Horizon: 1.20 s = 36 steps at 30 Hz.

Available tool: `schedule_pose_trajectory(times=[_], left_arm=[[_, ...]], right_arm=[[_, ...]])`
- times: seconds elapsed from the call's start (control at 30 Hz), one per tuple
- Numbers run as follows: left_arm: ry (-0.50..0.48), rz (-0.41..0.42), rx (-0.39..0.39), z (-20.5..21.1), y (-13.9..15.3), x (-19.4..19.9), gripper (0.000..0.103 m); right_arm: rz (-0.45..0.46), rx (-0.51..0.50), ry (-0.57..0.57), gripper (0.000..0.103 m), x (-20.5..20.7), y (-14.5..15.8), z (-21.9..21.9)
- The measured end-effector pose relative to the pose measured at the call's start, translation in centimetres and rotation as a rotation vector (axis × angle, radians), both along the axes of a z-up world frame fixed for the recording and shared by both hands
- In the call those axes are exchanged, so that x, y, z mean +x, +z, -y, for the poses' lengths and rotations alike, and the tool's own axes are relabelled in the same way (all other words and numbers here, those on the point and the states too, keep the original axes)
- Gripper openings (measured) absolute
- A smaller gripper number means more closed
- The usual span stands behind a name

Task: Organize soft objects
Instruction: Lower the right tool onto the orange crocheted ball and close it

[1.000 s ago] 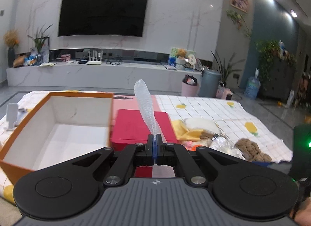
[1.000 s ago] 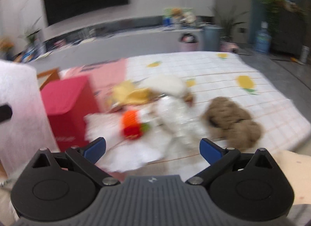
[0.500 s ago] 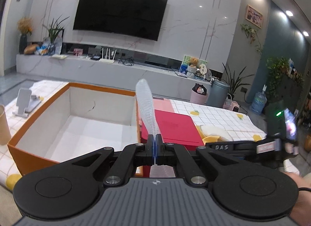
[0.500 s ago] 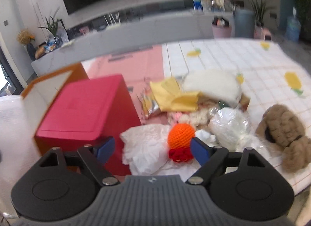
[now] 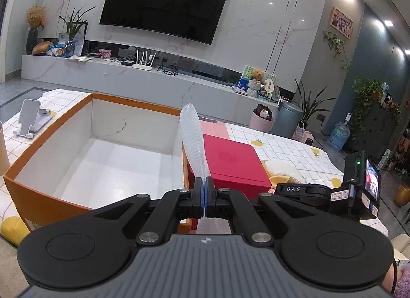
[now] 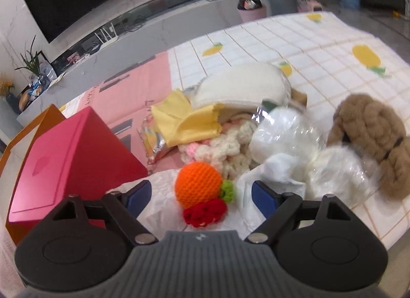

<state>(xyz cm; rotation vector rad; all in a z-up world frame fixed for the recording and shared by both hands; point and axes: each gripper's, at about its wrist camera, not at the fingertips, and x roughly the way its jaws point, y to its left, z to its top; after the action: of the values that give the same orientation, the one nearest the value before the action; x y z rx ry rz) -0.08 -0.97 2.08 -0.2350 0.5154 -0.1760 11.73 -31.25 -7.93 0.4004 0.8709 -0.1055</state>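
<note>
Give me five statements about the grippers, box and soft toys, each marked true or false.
1. The left gripper is shut on a bubble-wrap strip. True.
2. The orange box holds several toys. False: it is empty.
3. The right gripper is open. True.
4. The right gripper grips the crochet orange. False: the orange sits between open jaws, ungripped.
5. The brown plush lies inside the red box. False: it lies on the cloth.

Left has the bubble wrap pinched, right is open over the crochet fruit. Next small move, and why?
Probably carry the left gripper a little left and open it, dropping the bubble wrap into the orange box. The wrap is clamped upright roughly over the box's right wall, and the box looks empty. The right gripper, open around the orange crochet ball, can close afterwards.
</note>
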Motion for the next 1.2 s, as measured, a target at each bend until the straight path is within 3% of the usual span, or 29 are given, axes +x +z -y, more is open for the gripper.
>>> schedule_pose_trajectory(times=[0.17, 0.23, 0.4, 0.83, 1.0, 1.13, 1.2], left_arm=[[0.002, -0.004, -0.011, -0.3, -0.3, 0.1, 0.0], [0.01, -0.001, 0.001, -0.3, -0.4, 0.1, 0.0], [0.02, 0.004, 0.01, -0.3, -0.7, -0.1, 0.0], [0.043, 0.039, 0.005, -0.4, 0.6, -1.1, 0.0], [0.05, 0.035, 0.013, -0.4, 0.6, -0.9, 0.0], [0.049, 0.022, 0.029, -0.1, 0.4, -0.7, 0.0], [0.048, 0.012, 0.024, -0.2, 0.2, -0.5, 0.0]], right_arm=[[0.003, 0.024, -0.017, 0.064, 0.1, -0.3, 0.1], [0.007, 0.028, -0.023, 0.052, 0.0, -0.3, 0.2], [0.034, 0.106, -0.057, 0.049, -0.9, 0.0, 1.1], [0.104, 0.295, -0.12, 0.052, -4.6, 2.0, 3.5], [0.134, 0.277, -0.033, 0.065, -4.7, 2.6, 2.2], [0.165, 0.385, 0.07, 0.071, -4.7, 3.1, 1.3], [0.18, 0.373, 0.077, 0.076, -4.7, 3.3, 0.8]])
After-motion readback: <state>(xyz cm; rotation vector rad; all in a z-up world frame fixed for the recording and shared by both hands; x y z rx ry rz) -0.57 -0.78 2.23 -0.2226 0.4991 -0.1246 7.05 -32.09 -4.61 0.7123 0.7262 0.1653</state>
